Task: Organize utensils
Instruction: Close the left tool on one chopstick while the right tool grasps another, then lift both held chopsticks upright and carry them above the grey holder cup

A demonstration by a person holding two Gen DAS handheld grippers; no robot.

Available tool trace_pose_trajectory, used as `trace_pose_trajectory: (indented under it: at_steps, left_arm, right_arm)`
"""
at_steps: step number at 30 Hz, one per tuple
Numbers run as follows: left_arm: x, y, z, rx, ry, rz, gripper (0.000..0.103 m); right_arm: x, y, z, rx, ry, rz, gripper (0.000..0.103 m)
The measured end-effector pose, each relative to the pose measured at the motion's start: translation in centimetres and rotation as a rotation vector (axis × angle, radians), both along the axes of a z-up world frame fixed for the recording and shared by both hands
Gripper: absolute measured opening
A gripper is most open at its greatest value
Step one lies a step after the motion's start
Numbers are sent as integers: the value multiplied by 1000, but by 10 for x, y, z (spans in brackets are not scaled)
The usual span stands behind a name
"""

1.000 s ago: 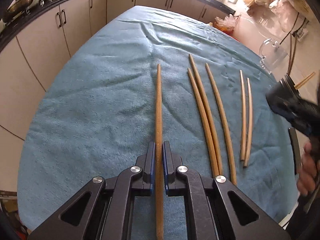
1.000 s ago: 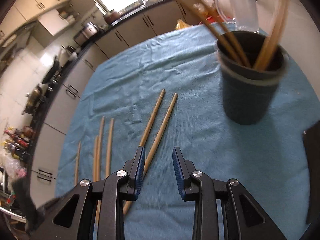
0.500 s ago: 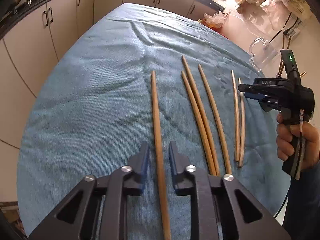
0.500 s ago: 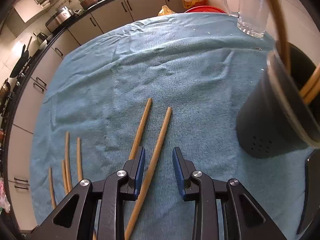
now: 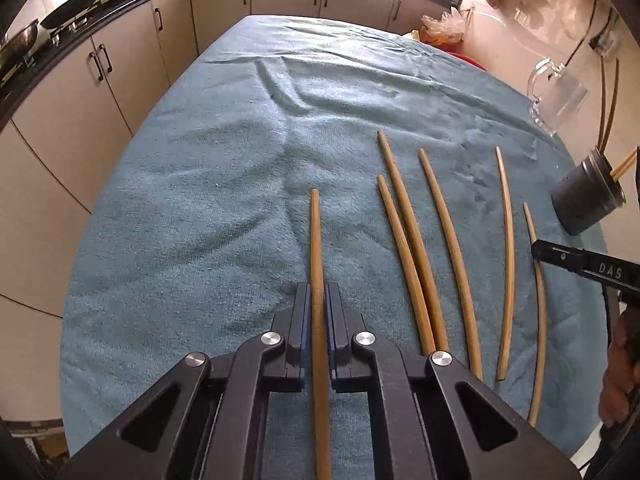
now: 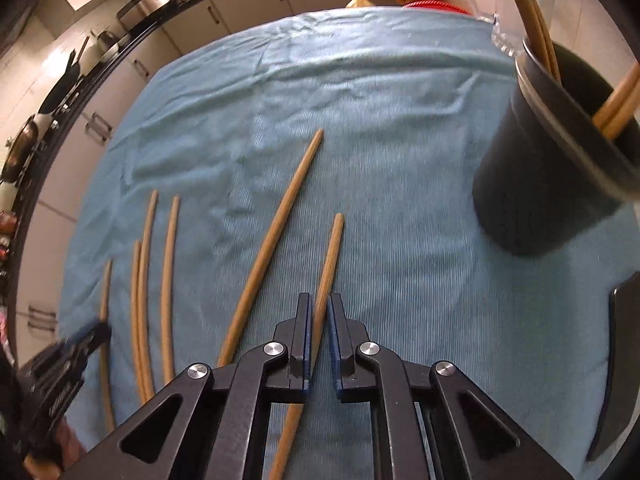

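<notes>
Wooden chopstick (image 5: 316, 256) sat pinched in the left gripper (image 5: 317, 304); right gripper (image 6: 319, 316) clamped another chopstick (image 6: 329, 264) off-centre — it could pivot and slip.

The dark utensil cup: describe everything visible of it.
The dark utensil cup is a round, matte charcoal container with a paler rim, apparently plastic. It stands on the blue towel at the table's right side, near a clear glass mug. Several wooden chopsticks lean inside it. Neither gripper touches it.
</notes>
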State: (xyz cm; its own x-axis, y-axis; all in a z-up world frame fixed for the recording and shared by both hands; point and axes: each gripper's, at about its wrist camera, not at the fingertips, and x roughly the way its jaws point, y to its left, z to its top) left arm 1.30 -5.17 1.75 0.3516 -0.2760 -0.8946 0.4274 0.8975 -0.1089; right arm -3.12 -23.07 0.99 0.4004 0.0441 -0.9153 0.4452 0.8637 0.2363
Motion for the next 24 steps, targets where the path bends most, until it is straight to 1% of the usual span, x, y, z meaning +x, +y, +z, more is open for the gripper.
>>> trace_pose_trajectory:
  at_steps: [3,7,10,11,13,15,16,17,20,22,24]
  left_arm:
    - [-2,-5,0,28,-8,1,6]
    - [1,-6,0,15,-5,0,6]
    - [-1,-2,4,-43,1,-5,6]
    - [-3,1,8,-62,-9,-2,6]
    - [-10,8,20,-107,-37,4,6]
    - [-18,16,35,-157,-73,16,6]
    - [-23,20,43,-179,-93,20,6]
    - [-27,23,51,-200,-111,24,6]
    - [-44,34,75,-268,-166,40,6]
    - [-54,41,86,-295,-200,55,6]
    - [-63,46,97,-320,-223,58,6]
  right_arm:
    - [1,-3,0,-13,15,3,10]
    - [5,-6,-2,-2,14,-1,10]
    - [3,-9,-2,17,-3,-4,8]
    - [1,-8,-1,27,-15,-3,8]
    - [-8,-7,7,60,-69,-5,7]
    - [-16,-5,19,49,-121,-2,7]
    - [-24,-2,31,42,-172,2,7]
    - [-28,2,39,39,-205,6,7]
    - [-56,13,73,0,-350,19,7]
    - [-76,23,92,-43,-442,31,7]
    - [-92,31,103,-72,-509,30,7]
